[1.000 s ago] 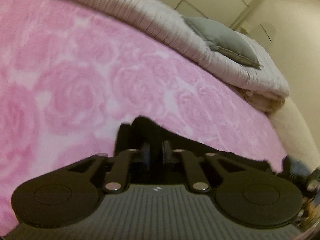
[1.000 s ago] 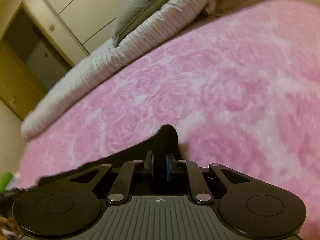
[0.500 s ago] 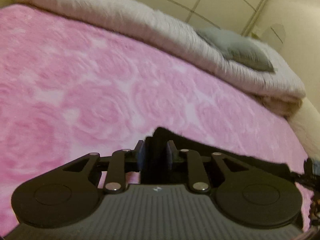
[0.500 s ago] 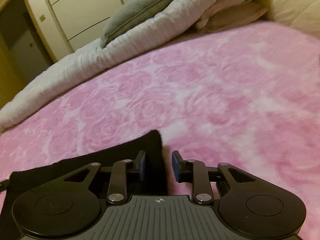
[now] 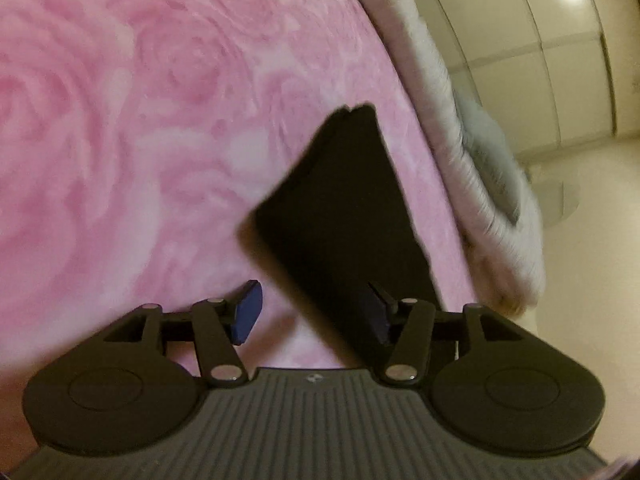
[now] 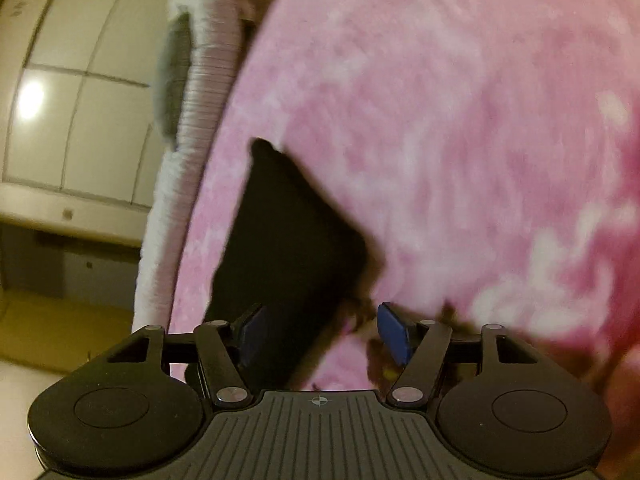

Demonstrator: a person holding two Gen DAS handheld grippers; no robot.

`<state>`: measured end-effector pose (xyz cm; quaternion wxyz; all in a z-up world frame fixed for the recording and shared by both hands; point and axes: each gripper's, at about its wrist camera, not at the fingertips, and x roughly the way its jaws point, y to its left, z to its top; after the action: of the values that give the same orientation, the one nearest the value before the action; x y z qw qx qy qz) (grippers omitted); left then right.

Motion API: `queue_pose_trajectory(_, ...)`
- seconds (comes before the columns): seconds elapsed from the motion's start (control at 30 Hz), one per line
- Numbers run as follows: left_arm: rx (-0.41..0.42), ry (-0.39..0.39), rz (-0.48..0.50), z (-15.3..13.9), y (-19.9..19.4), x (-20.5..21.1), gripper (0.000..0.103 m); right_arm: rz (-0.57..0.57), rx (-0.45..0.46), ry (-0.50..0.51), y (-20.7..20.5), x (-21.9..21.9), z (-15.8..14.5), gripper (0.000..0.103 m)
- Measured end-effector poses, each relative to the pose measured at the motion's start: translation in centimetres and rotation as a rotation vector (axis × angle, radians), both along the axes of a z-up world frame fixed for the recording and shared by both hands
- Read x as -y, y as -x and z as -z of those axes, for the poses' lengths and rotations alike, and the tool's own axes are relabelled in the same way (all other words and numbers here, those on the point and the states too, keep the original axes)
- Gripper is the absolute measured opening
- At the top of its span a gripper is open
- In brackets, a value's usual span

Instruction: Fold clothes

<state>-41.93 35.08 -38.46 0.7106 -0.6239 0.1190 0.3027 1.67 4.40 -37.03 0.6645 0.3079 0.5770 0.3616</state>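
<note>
A pink rose-patterned blanket (image 5: 140, 120) fills most of both views and serves as the bed surface. Along the blanket's far edge lies a folded white ribbed quilt (image 5: 480, 184), with a grey pillow (image 5: 486, 148) resting on top of it; pale cupboard doors (image 6: 80, 100) stand beyond the quilt. On the blanket, near its quilt-side edge, lies the black garment (image 5: 344, 216) — a flat, dark, folded piece with straight edges, its far corner pointing away from the cameras. Both views are blurred and rolled to one side.

The left gripper (image 5: 310, 314) has just been opening its jaws: the blue pads stand well apart, one over bare blanket and the other over the garment's near edge, neither pressing on the cloth. The right gripper (image 6: 322, 332) has likewise just been opening — its pads (image 6: 394, 330) are spread wide, the garment's near corner sits loosely between them, and nothing is gripped.
</note>
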Motion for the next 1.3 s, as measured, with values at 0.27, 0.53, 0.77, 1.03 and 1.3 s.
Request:
queue_pose_trajectory(0.27,-0.018,-0.064,-0.037,0.8,-3.0,-2.0,0.012,0.040,0.092,0.054,-0.6,-4.8,0.1,0.023)
queue_pose_trajectory(0.53,-0.095,-0.276,0.000,-3.2,-0.5,2.6,0.007,-0.006,0.222,0.078,1.6,-1.6,-2.9,0.008)
queue_pose_trajectory(0.77,-0.108,-0.278,0.052,-3.8,5.2,9.9,0.008,-0.070,0.244,0.099,4.7,4.7,-3.8,0.009)
queue_pose_trajectory(1.03,-0.401,-0.383,0.053,-6.8,8.3,12.3,0.023,-0.118,0.352,0.242,6.0,10.4,-4.3,0.034)
queue_pose_trajectory(1.3,-0.500,-0.592,0.346,-8.5,0.3,14.6,0.024,-0.425,0.856,0.268,11.4,4.2,-8.1,0.035)
